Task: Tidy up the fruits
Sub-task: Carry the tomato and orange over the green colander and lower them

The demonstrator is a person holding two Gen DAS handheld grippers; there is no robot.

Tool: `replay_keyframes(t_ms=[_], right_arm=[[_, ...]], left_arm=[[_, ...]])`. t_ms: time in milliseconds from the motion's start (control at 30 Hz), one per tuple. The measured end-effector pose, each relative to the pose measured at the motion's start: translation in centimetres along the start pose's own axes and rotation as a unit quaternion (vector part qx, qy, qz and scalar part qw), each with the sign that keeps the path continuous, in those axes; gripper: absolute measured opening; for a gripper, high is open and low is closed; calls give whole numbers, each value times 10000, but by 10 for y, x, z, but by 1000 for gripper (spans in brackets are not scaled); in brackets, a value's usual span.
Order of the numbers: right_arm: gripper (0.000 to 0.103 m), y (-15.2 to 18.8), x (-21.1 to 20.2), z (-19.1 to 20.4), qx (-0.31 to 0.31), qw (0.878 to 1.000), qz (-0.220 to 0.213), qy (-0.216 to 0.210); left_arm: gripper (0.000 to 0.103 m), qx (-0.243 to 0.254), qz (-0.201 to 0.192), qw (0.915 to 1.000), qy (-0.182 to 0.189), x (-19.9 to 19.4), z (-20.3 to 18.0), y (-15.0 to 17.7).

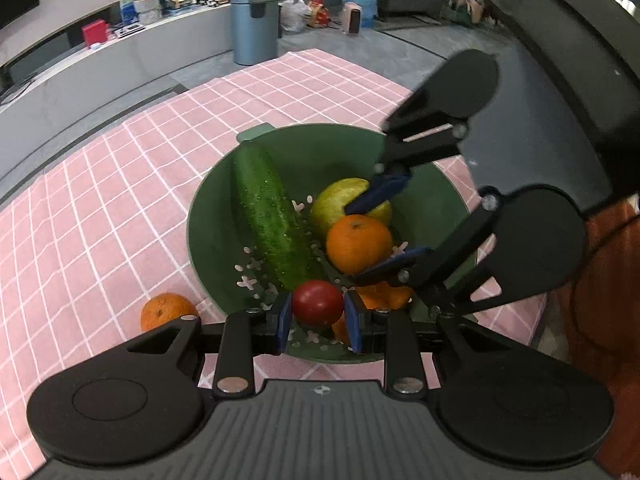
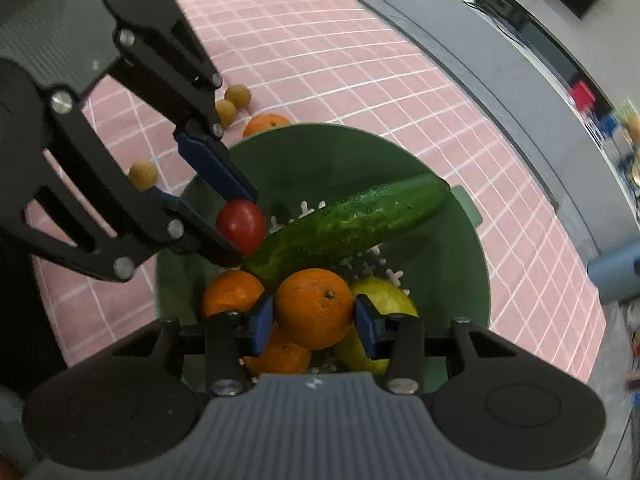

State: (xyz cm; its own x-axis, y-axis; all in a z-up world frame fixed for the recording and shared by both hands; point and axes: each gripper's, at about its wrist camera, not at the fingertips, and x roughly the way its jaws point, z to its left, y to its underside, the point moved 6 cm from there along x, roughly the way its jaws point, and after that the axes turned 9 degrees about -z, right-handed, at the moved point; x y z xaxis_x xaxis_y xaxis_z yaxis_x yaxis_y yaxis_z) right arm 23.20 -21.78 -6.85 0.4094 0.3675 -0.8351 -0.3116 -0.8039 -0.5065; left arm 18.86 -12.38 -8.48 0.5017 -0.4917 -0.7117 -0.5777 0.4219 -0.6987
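You see a pink checked woven cloth [image 1: 120, 208], matt, over the worktop; a matt green plastic colander bowl [image 1: 320, 152]; a bumpy, wet-glossy green cucumber [image 1: 268, 220]; a smooth glossy red tomato [image 1: 317, 302]; a dimpled-skinned orange [image 2: 314, 308].

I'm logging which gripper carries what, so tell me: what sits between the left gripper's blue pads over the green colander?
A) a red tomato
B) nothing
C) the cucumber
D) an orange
A: in the left wrist view the left gripper has its blue pads pressed on either side of a small red tomato above the green colander; the right wrist view shows the same.
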Motion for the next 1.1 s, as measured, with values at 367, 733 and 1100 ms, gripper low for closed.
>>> replay_keyframes(t_ms=[367, 733, 1100], right_arm=[[42, -3, 4, 3, -315, 9992, -44, -246], [55, 2, -13, 10, -328, 9993, -76, -162], [56, 9, -24, 10, -226, 9997, 14, 75]], left_arm=[[31, 75, 235, 9997, -36, 9, 3, 0], [32, 148, 465, 9987, 118, 21, -2, -4], [54, -220, 617, 9978, 35, 22, 7, -8]])
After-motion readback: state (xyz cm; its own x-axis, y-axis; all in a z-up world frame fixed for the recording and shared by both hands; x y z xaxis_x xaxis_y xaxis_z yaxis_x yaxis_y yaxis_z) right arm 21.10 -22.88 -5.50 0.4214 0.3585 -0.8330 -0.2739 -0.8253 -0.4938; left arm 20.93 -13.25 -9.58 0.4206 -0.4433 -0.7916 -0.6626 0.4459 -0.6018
